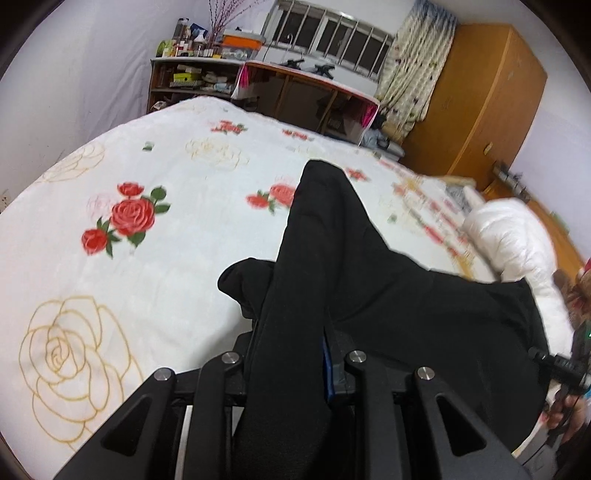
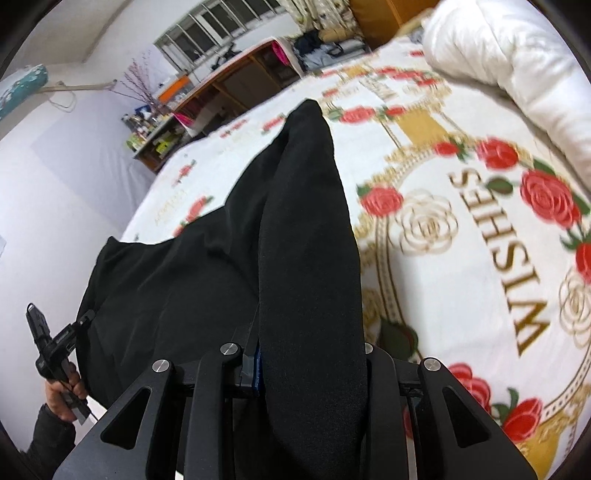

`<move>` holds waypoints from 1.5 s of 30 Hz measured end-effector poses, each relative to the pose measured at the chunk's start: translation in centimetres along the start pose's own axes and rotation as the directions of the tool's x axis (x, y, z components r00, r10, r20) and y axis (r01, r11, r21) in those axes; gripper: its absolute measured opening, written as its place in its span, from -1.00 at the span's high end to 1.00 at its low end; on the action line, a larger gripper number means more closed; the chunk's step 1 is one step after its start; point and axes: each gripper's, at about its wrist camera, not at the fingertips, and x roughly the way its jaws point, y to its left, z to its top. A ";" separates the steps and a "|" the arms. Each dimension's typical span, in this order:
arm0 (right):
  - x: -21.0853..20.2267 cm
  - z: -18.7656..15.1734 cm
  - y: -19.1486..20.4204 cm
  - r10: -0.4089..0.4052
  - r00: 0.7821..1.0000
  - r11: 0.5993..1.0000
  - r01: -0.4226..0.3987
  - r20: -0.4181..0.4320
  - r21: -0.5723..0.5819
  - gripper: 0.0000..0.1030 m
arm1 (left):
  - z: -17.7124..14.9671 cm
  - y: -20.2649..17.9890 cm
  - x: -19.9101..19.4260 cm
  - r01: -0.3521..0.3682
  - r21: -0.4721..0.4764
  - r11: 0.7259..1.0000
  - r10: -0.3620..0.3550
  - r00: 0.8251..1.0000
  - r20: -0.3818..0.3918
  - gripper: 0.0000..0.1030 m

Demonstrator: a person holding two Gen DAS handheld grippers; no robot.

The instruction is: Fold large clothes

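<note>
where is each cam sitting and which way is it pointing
Left wrist: sits on the left tool, looking along black trousers across the bed toward the shelves; the other hand shows at right.
Right wrist: sits on the right tool, looking up the same trousers toward the window; the left hand shows at lower left.
Shared: trousers, bed, white quilt, shelves.

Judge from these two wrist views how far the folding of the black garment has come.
Done: the black garment is picked up, its far end trailing on the floral bedspread. In hand: the left gripper and the right gripper each appear shut on a bunched edge, cloth stretched between them. Left: no flat, finished fold shows yet; laying out and folding remain.
</note>
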 end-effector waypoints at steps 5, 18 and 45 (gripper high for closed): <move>3.5 -1.5 -3.0 -0.038 0.997 0.997 0.042 -0.060 0.063 0.35 | -2.7 1.9 3.2 -0.039 -0.049 0.998 0.035 0.996 -0.077 0.44; -0.5 -1.4 -2.5 -0.177 0.982 0.984 0.174 0.060 0.040 -0.18 | -3.6 3.6 0.8 -0.118 -0.108 0.987 0.115 0.993 -0.035 0.00; 7.8 0.2 3.7 -0.262 0.954 0.941 0.287 0.147 -0.182 -0.13 | 0.6 -5.7 8.8 -0.004 0.092 0.996 0.005 1.000 -0.010 -0.01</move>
